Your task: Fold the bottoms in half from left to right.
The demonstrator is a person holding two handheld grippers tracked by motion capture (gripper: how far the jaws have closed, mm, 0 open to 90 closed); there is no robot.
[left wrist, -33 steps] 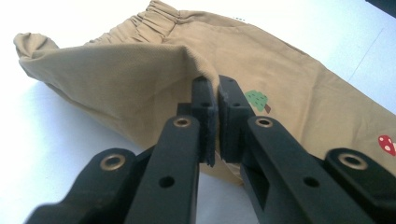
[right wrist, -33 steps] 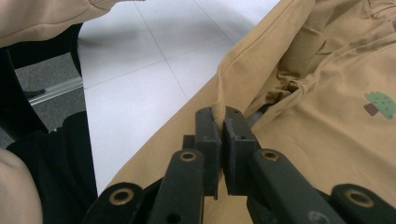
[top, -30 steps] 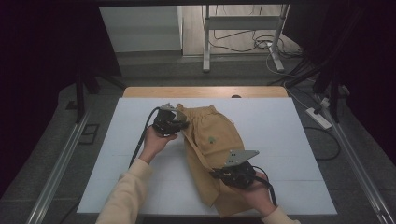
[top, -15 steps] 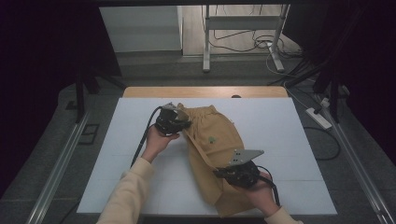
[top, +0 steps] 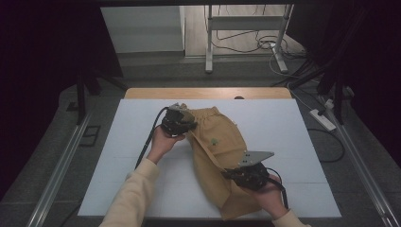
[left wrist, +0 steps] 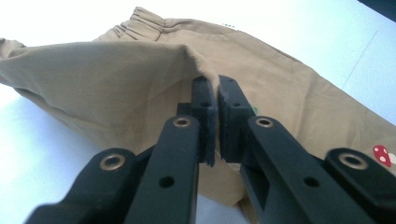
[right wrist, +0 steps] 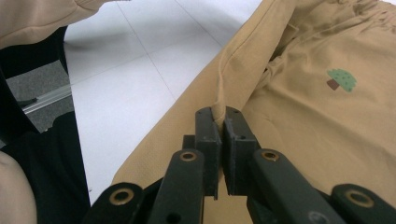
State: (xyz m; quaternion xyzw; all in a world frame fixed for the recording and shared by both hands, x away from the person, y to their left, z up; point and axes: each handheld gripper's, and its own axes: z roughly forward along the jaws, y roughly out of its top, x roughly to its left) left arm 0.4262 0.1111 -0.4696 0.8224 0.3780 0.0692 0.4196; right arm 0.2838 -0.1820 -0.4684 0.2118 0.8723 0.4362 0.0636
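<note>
A: White foam-like board (top: 142, 189) on a wood-edged table, dark room, cables on the floor behind. High view?

B: Tan shorts (top: 215, 156) lie diagonally mid-board, elastic waist at the far end, leg hems toward the person. Left gripper (top: 182, 124) sits at the waist's left corner, right gripper (top: 236, 172) on the near left edge of the cloth, grey three-cornered plate on top. Cream sleeves come in from the bottom.

A: Left gripper view?

B: Black jaws clamped on a raised fold of the shorts (left wrist: 116, 88); cloth is matte, fine-ribbed weave. Gathered waistband behind, small red mushroom print (left wrist: 383, 155) at far right.

A: Right gripper view?

B: Jaws pinched on a stitched seam edge of the shorts (right wrist: 327, 135), fold standing up between the pads. Green tree print (right wrist: 342, 79) on the flat fabric, puckered waistband top right. Smooth white board (right wrist: 135, 79) at left.
</note>
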